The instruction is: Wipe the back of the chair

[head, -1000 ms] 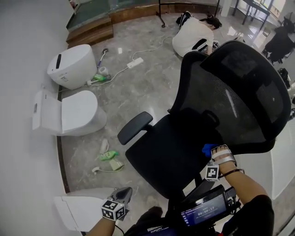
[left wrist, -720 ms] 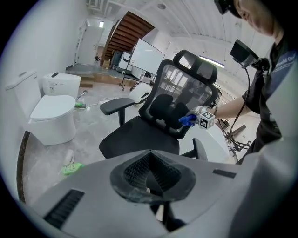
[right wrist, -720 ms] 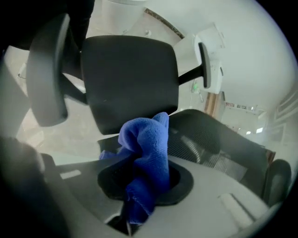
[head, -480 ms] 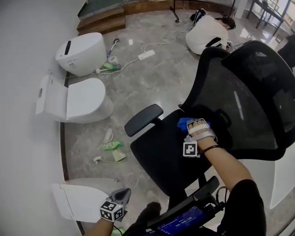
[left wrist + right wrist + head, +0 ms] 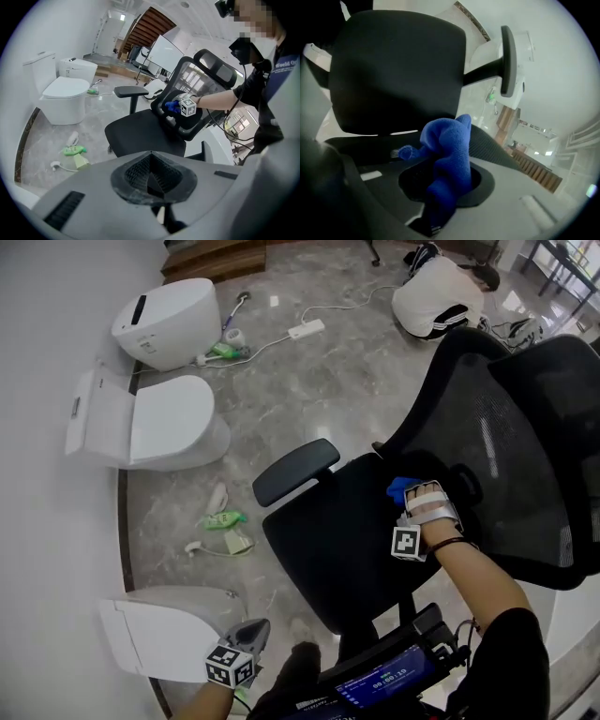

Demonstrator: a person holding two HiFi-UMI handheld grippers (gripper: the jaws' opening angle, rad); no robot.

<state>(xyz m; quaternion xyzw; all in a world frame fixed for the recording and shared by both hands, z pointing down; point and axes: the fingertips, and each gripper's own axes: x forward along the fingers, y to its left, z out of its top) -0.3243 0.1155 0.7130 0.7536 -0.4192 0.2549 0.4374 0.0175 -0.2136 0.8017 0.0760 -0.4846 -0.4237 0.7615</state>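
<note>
Marble floor (image 5: pixel 309 381), black chair (image 5: pixel 323 540), right gripper (image 5: pixel 411 495) clamping blue cloth (image 5: pixel 445 150), left gripper (image 5: pixel 149 171) closed

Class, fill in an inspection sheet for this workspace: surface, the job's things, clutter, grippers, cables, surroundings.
Surface: grey marble floor, glossy.
Job's things: black mesh office chair; blue cloth at the lower front of its backrest.
Clutter: green spray bottle lying on the floor left of the chair.
Grippers: right gripper shut on the blue cloth; left gripper shut with nothing between its fingers, held low and away from the chair.
Cables: white power strip with its cord trailing across the floor.
Surroundings: white toilets along the wall; wooden steps beyond.
</note>
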